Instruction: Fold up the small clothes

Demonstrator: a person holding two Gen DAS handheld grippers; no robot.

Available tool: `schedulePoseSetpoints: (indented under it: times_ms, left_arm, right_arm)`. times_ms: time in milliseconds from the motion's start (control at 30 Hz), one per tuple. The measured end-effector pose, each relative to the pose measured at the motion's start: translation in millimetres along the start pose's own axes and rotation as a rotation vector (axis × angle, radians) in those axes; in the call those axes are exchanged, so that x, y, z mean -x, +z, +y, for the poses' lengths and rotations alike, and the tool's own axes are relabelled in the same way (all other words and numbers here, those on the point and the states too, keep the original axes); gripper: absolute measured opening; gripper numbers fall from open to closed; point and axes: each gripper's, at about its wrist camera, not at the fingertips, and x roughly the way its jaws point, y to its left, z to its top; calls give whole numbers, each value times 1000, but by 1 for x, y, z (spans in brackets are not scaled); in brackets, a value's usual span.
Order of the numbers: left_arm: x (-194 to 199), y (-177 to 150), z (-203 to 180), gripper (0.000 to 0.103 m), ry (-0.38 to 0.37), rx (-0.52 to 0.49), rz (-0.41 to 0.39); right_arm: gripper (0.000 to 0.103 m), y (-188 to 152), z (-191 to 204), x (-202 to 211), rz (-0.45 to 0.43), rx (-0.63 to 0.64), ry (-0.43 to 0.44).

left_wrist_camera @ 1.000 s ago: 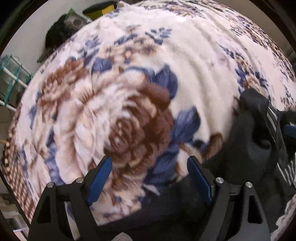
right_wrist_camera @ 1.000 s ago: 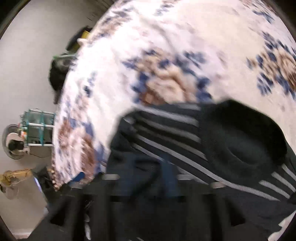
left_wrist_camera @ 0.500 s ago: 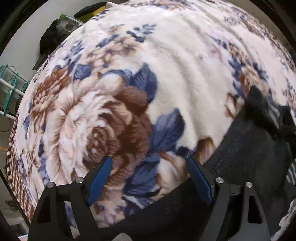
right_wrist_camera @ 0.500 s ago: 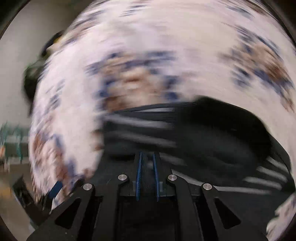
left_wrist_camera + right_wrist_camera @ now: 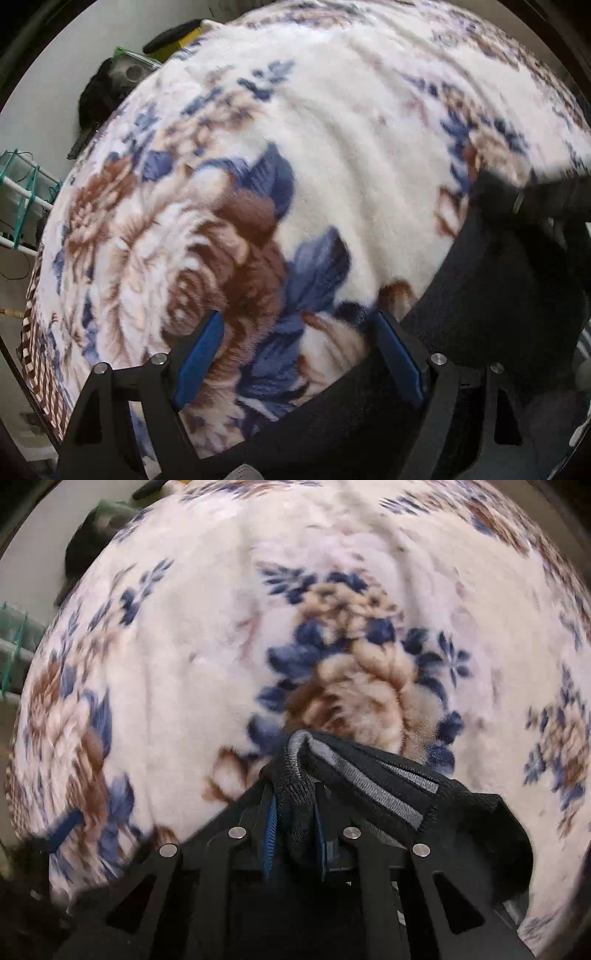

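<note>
showing the left wrist view: left gripper (image 5: 299, 354) with its 2 blue pads spread wide above the floral blanket (image 5: 332, 147), nothing between them; the dark garment (image 5: 491, 295) lies on the blanket at lower right, passing under the right-hand finger. right wrist view: right gripper (image 5: 295, 834) closed tight on a bunched, grey-striped edge of the garment, which trails to the right over the blanket.

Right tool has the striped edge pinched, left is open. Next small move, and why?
Probably carry the right tool forward and lay the dark striped garment over itself: its edge is clamped between the blue pads and lifted above the floral blanket, while the left tool is open, holding nothing.
</note>
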Motion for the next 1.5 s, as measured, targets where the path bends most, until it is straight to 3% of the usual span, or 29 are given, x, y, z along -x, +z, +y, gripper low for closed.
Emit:
schedulePoseSetpoints:
  times_ms: [67,100,233,300,367,433,467,533,567,600,667,733,833,900,1000,1100,1200,1267,1300,1333,1500]
  left_arm:
    - [-3,-1,2,83,-5,7,3]
    - [-4,-1,4,83,-10,10,4]
    - [-7,0,6,83,-20,16,5]
    - [-5,-1,5,83,-18,15,3]
    - [-3,-1,8,83,-24,21,0]
    - [-2,-1,15,83,-13,23,-9]
    - [0,-2,18,83,-11,30,-11]
    - [6,-6,29,83,-18,49,-19]
    - [10,-8,35,83,-14,54,-21]
    - [14,-11,40,83,-23,58,-15]
    - [27,-20,51,83,-44,79,-19]
    - [41,-33,55,83,-50,72,-23]
    - [54,-53,52,83,-54,49,-26]
    - [61,-61,37,83,-43,11,-43]
    - [64,-67,14,83,-20,-46,-65]
    - [63,-64,-7,83,-5,-72,-101]
    - [59,-55,-25,83,19,-99,-120]
    - [55,-49,-35,83,38,-111,-129]
    - [53,-47,-38,83,47,-114,-131]
    - [50,-44,-40,83,58,-117,-129]
    - [38,-33,-39,83,79,-92,-111]
  right_arm:
    - [17,0,-40,12,-25,-220,130]
    - [16,-3,-61,17,-44,-317,154]
    - [16,-8,-110,23,-32,-476,159]
    - [17,-6,-106,38,-56,-449,234]
    - [19,-1,-77,51,-76,-310,251]
    - [45,2,-39,49,-61,-141,193]
    - [47,1,-17,39,-43,-10,147]
    - [47,-2,-3,13,62,81,15]
    - [47,-4,-8,0,126,69,-44]
    - [47,-6,-18,4,124,18,-15]
    - [47,-21,-42,41,31,-124,119]
    - [47,-51,-68,83,-54,-199,196]
    - [61,-123,-125,125,-129,-327,137]
    - [62,-161,-151,126,-131,-386,81]
    - [62,-200,-192,103,-39,-404,-17]
    - [62,-202,-210,76,9,-357,-29]
    - [62,-197,-199,55,49,-245,0]
    - [59,-200,-186,42,64,-146,-43]
    - [34,-200,-183,41,51,-122,-62]
    - [3,-202,-183,43,38,-111,-82]
    - [2,-224,-220,77,-72,-229,-108]
